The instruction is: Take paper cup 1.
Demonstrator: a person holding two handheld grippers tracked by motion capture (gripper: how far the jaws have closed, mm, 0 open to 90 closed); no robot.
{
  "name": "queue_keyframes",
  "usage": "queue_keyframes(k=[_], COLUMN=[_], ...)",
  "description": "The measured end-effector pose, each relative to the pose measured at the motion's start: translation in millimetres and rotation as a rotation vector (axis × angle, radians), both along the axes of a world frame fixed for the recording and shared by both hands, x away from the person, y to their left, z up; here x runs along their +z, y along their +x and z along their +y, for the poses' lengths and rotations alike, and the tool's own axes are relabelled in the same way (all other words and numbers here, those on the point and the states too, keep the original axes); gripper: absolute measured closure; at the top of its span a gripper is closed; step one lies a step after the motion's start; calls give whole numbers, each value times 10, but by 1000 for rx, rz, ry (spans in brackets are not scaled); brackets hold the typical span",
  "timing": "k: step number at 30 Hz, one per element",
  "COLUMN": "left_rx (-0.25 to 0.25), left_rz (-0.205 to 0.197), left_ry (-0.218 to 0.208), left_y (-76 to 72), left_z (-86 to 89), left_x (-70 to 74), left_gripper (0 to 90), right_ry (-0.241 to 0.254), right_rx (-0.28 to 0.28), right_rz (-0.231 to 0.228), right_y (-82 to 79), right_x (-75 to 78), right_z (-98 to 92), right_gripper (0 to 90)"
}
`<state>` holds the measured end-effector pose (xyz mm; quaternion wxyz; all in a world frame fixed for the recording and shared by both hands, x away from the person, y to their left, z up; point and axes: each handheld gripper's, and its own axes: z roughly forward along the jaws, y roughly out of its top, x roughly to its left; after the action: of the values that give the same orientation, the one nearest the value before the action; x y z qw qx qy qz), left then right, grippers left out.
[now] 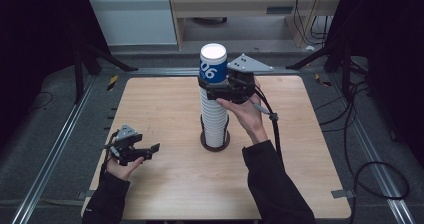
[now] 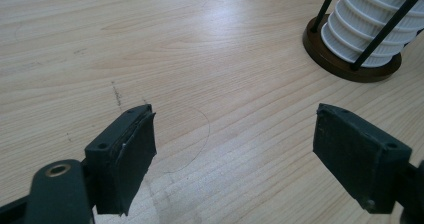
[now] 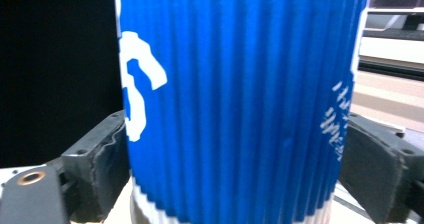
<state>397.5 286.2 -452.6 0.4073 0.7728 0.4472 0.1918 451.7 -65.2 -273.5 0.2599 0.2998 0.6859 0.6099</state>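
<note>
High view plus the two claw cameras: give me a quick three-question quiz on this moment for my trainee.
1. True or false: the left claw holds a cup.
2. What is on top of the stack of white cups? A) a blue cup B) a red lid C) a spoon
3. Fill in: the blue cup stands between the jaws of the ___ claw.

Key:
1. False: its jaws are open over the bare table.
2. A.
3. Right: the right claw has a pad on each side of the cup.
</note>
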Motion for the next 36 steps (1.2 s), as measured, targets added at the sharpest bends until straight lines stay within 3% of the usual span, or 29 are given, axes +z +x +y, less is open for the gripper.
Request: queue_keyframes(k=[14,25,36], left_rx=[-2,-3,-4], left_rz=[7,17,18], left_ry=[2,8,8], left_y=[6,13,14], left_z=[-1,-7,-15], left_x=[-8,-17,-19], left_gripper=[162,157,154], right_ry=[7,27,-3], right_rx=[7,12,14], right_rz=[3,-25,5], right_y=[-2,-37,-14], right_x=[0,124,52], right_z=[10,-15,-5], right_gripper=[173,178,168])
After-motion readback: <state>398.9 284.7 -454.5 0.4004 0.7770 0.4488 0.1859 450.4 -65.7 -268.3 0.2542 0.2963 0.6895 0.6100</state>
